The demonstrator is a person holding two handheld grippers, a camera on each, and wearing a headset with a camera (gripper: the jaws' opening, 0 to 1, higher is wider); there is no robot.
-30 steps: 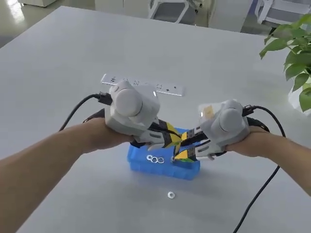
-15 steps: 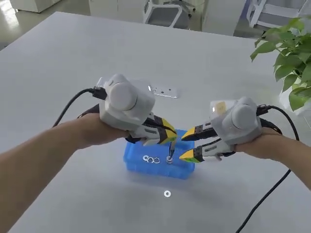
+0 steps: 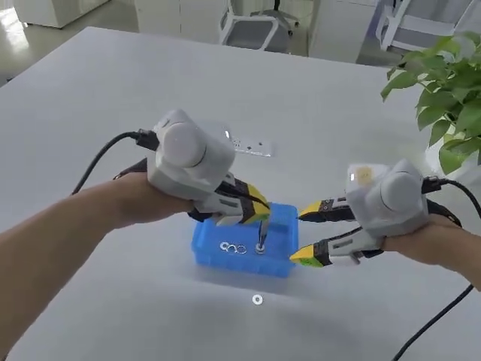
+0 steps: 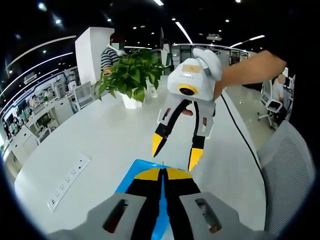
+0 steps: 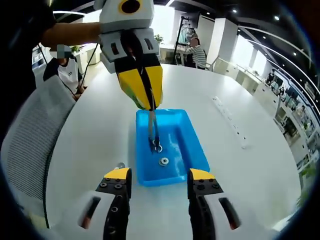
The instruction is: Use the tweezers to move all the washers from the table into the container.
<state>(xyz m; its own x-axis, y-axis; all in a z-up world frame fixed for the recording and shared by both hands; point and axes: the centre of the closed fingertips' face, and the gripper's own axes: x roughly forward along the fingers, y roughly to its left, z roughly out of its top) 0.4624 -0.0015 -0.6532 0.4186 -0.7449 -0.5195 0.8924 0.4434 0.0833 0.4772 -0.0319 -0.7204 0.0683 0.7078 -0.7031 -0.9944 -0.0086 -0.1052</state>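
Note:
My left gripper [image 3: 262,213] is shut on thin metal tweezers [image 3: 261,236], which point down into the blue container [image 3: 279,265]. In the right gripper view the tweezers [image 5: 152,127] end at a washer [image 5: 157,147] inside the container [image 5: 176,120], with a second washer [image 5: 164,161] close by. The head view shows three washers [image 3: 232,247] on the container floor. One more washer [image 3: 257,300] lies on the table in front of the container. My right gripper [image 3: 298,238] hangs open just right of the container, holding nothing.
A white power strip [image 3: 248,144] lies behind the container. A potted plant [image 3: 443,90] stands at the table's right edge. Cables trail back from both grippers. Office chairs stand beyond the far edge, and people show in the gripper views.
My right gripper has drawn away to the right from the left one and now stands apart from it. The left gripper still holds the tweezers over the container.

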